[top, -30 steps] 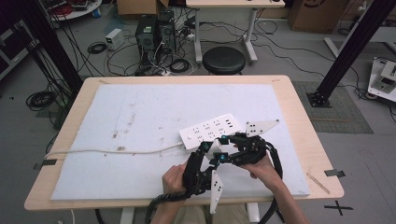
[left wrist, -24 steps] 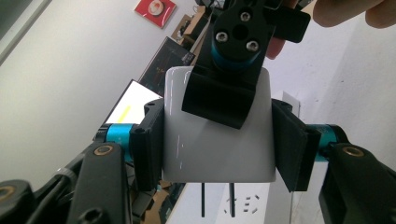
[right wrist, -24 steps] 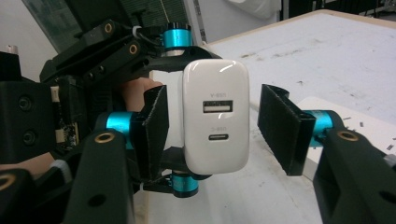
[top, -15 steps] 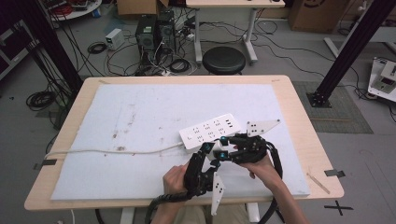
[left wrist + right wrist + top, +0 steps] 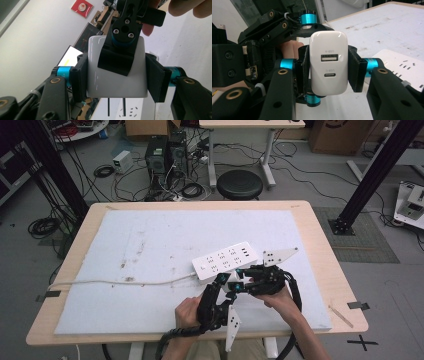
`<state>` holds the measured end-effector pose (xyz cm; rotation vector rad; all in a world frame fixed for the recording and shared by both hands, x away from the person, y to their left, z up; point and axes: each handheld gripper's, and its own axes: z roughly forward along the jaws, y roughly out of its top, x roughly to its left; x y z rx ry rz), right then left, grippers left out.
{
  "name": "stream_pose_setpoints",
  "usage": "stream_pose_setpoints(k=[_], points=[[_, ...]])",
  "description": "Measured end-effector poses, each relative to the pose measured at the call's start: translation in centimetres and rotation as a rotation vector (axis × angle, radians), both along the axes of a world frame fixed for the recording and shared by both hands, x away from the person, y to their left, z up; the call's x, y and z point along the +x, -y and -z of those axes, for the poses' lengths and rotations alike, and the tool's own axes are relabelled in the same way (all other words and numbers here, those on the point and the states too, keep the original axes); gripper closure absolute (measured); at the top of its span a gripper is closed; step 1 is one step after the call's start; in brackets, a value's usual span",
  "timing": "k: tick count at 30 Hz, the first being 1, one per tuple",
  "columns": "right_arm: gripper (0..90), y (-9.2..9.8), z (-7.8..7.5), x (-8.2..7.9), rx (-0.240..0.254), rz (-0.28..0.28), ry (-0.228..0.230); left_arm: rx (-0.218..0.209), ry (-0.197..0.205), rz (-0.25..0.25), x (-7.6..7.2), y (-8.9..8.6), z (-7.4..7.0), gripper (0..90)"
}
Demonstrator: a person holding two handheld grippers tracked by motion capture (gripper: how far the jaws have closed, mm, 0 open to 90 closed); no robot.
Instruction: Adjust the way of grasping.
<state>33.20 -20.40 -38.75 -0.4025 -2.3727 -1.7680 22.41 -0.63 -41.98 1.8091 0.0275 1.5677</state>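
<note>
Holding a white USB charger (image 5: 328,63) between both grippers, just above the white mat (image 5: 150,250) near the front edge of the worktop (image 5: 320,230), right of centre.
Left gripper (image 5: 220,282): jaws pinching the charger across its flat sides, pads pressing on both faces in the left gripper view (image 5: 116,66); two metal prongs pointing down toward the mat.
Right gripper (image 5: 240,285): jaws having just been closing, now flanking the charger's narrow sides in the right gripper view, pads lying against the casing. USB-A and USB-C ports facing that camera.
Grippers meeting tip to tip in the high view, left hand (image 5: 187,312) and right hand (image 5: 280,297) resting close to the front edge.
White power strip (image 5: 226,261) lying on the mat just behind the grippers, sockets up, its white cable (image 5: 110,282) trailing toward the left edge of the worktop.
</note>
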Motion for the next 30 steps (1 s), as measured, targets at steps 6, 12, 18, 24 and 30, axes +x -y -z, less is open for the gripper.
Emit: stream_pose_setpoints(k=[6, 12, 18, 24, 30], points=[[61.1, 0.04, 0.02, 0.09, 0.010, -0.008, -0.006, 0.003, -0.002, 0.006, 0.01, 0.01, 0.00, 42.5], [61.4, 0.01, 0.12, 0.11, 0.009, -0.013, -0.013, 0.005, -0.004, 0.010, 0.02, 0.07, 0.04, 42.4], [62.3, 0.08, 0.16, 0.19, 0.010, -0.021, -0.023, 0.002, -0.007, 0.018, 0.02, 0.05, 0.03, 42.5], [63.2, 0.11, 0.17, 0.16, 0.005, -0.021, -0.015, 0.003, -0.014, 0.021, 0.05, 0.05, 0.04, 42.5], [63.4, 0.01, 0.17, -0.05, -0.012, 0.003, -0.001, 0.008, -0.017, 0.017, 0.15, 0.09, 0.14, 42.5]])
